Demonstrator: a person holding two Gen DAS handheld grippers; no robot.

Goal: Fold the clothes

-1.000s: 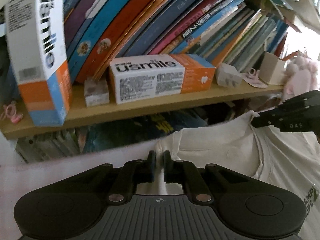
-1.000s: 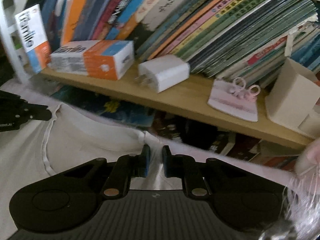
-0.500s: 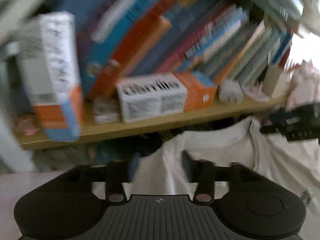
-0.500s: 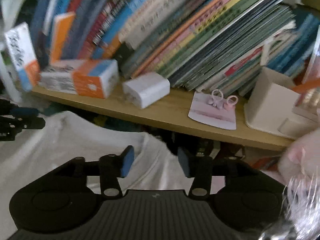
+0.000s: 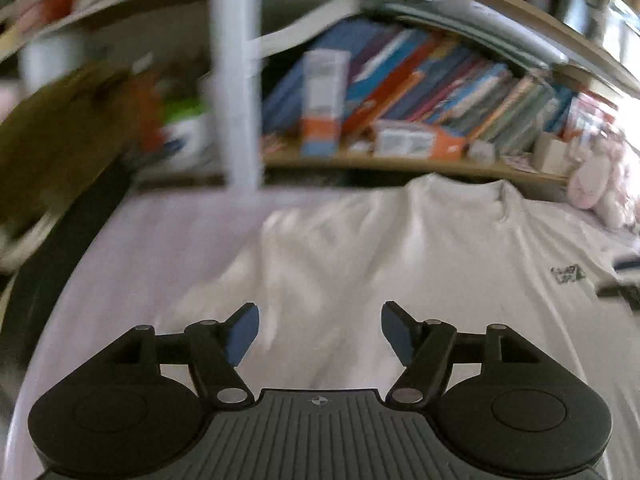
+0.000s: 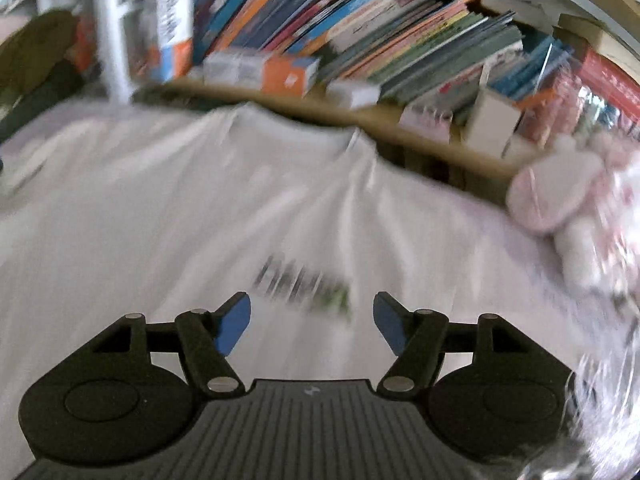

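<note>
- Jaws of the left gripper (image 5: 318, 330) are seen spread wide, having just been opening; nothing is pinched between them, and only white cloth is seen through the gap.
- Jaws of the right gripper (image 6: 312, 327) are likewise spread, having just been opening, with no fabric caught between the blue pads (image 6: 234, 328).
- A white T-shirt (image 5: 420, 256) is laid flat on a pale pink sheet (image 5: 160, 248), ahead of and beneath both grippers; its collar (image 6: 296, 122) is turned toward the far side, just below the shelf.
- A small dark print (image 6: 304, 282) on the shirt's chest is found just ahead of the right gripper's gap (its letters are too blurred to be read).
- In the left wrist view the same print (image 5: 568, 274) is placed well to the right of the fingers, and a dark blurred shape at the right edge cannot be made out.
- A wooden shelf (image 5: 400, 162) is seen beyond the shirt, packed with leaning books (image 6: 380, 36); a white and orange box (image 6: 260, 70) is laid on its side there, and another is stood upright to its left.
- A white post (image 5: 238, 80) is seen ahead and to the left of the left gripper.
- A pink plush toy (image 6: 568, 196) is lying ahead and to the right of the right gripper, beside the shirt.
</note>
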